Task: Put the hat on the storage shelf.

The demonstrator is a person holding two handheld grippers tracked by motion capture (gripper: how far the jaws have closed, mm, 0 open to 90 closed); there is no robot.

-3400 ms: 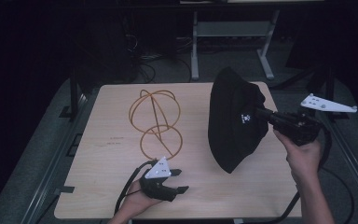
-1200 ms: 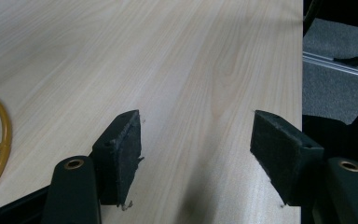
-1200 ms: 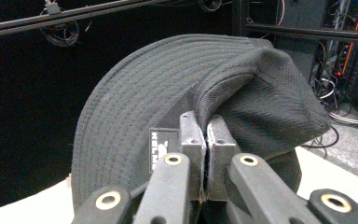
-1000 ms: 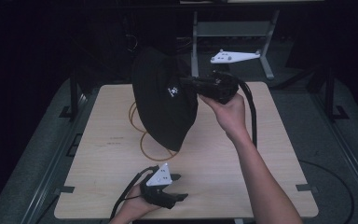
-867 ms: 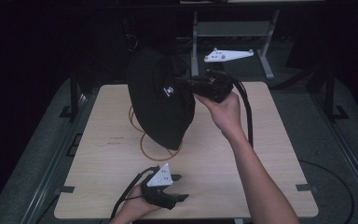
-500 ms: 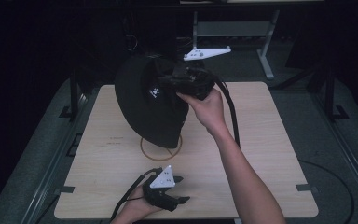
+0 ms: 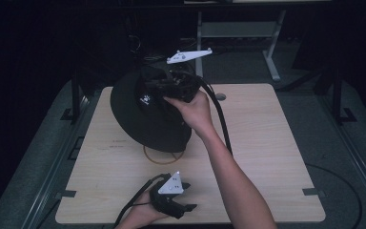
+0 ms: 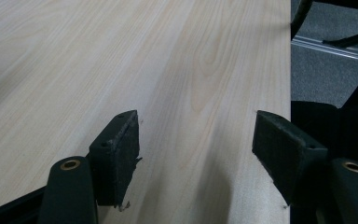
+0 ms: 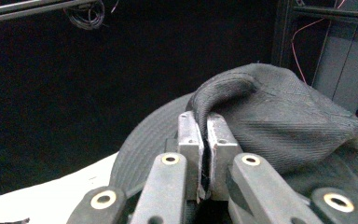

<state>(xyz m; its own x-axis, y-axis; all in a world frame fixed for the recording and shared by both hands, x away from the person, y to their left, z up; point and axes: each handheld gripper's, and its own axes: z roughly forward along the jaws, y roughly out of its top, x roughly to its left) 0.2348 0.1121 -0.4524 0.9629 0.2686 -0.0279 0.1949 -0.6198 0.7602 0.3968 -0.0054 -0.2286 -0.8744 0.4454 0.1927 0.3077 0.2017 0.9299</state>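
Dim room, light mostly on the pale wood table [image 7: 267,143], rounded corners, small grommet hole [image 7: 220,96] at far edge. Grey carpet floor [image 7: 343,157] all round, cable looping on it near right. Far side: grey metal stand w/ shelf [image 7: 238,29], dark frame posts left & right, black backdrop.

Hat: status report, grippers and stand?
Right gripper shut on black hat, above the table. Left gripper open, empty. Wire stand under hat; nothing blocking.

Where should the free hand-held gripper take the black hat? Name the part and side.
The black hat hangs from the right hand-held gripper, pinched at the crown. Probably grip its thin lower brim edge, coming from the near side, where it faces the left hand-held gripper.
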